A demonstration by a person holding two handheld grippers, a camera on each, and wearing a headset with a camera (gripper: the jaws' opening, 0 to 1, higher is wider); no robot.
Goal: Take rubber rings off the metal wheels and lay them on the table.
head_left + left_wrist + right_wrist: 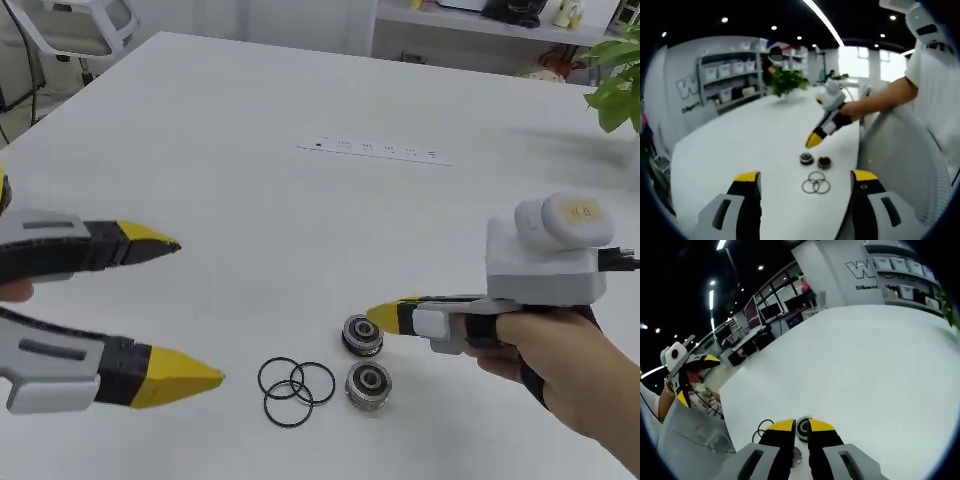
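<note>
you are holding the left gripper spread wide and the right gripper nearly pressed together at one of two metal wheels. three rubber rings are lying overlapped beside them near the table's front edge.

Wide white table, mostly bare, with one small cluster near its front edge.
Two metal wheels sit close together, three overlapping rubber rings flat just to their left. The right gripper, jaws drawn close, sits at the rear wheel, blocking that side. Bare tabletop separates the rings from the wide-spread left gripper.
</note>
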